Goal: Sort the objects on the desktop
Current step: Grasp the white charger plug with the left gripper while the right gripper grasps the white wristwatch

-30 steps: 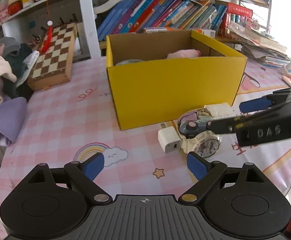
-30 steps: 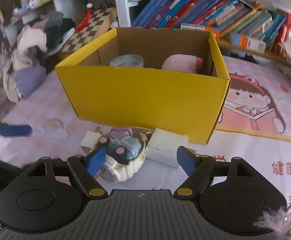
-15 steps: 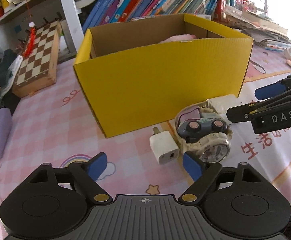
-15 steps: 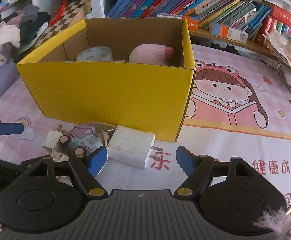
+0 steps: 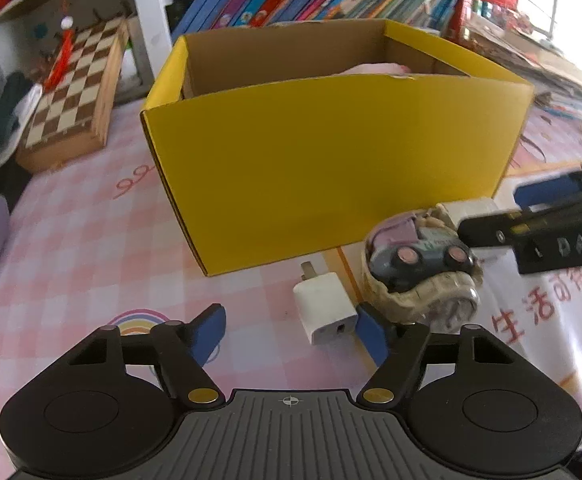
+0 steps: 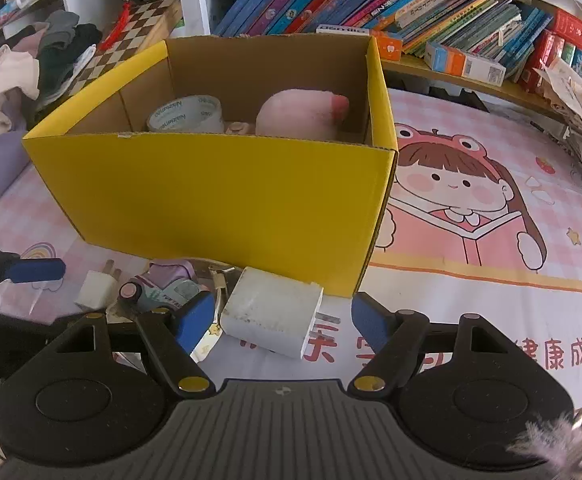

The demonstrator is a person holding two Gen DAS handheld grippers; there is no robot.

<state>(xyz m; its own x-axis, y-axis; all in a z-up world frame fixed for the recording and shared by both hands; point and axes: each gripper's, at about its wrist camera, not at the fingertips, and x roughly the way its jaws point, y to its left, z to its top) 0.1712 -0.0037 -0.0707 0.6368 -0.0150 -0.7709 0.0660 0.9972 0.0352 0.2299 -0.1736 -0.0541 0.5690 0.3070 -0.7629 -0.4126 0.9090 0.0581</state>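
Two chargers: large charger (image 6: 271,324) between right claw (image 6: 283,320) fingers.

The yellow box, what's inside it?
Inside the yellow box sit a roll of clear tape and a soft pink thing, with something small and pinkish between them. The front wall hides the box floor.

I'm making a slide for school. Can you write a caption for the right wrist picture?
Open right gripper around a white charger before a yellow box holding tape.
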